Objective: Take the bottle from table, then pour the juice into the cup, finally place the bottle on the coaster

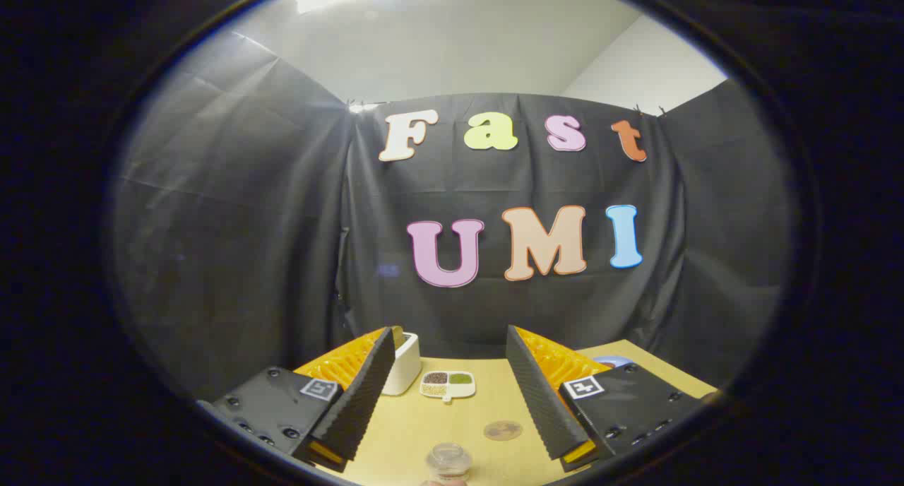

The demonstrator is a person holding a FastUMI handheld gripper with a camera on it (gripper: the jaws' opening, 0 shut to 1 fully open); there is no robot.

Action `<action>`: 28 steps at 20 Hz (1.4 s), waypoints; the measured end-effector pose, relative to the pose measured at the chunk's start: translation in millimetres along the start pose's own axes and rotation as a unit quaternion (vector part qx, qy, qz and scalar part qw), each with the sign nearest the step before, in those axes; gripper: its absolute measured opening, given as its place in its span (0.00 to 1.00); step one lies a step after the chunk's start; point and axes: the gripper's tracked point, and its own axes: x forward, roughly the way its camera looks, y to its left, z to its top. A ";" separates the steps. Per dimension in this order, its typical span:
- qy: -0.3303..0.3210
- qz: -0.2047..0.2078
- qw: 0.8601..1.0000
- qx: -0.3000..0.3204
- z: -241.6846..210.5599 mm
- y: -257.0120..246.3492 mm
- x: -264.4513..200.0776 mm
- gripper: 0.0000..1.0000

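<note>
clear plastic bottle [448,461] stands low between the gripper [449,394] fingers, which are spread wide and touch nothing. beyond the bottle lies a round coaster [503,429]; farther beyond it, a small divided dish [448,385] and a white container [402,364]. closing too high on the bottle's cap could likely tip it over.
</note>
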 end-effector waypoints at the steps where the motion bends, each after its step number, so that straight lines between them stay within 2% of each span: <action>1: 0.001 0.000 1.000 0.003 -2.0 2.6 2.7 0.99; 8: 0.007 -0.034 0.999 0.001 -11.9 -9.2 12.8 0.99; 15: 0.035 -0.052 0.998 -0.008 -40.1 -19.6 0.9 0.99; 20: 0.083 -0.055 0.995 -0.019 -87.7 -16.2 -7.5 0.99; 28: 0.181 -0.068 0.981 -0.013 -178.4 -8.0 -12.5 0.99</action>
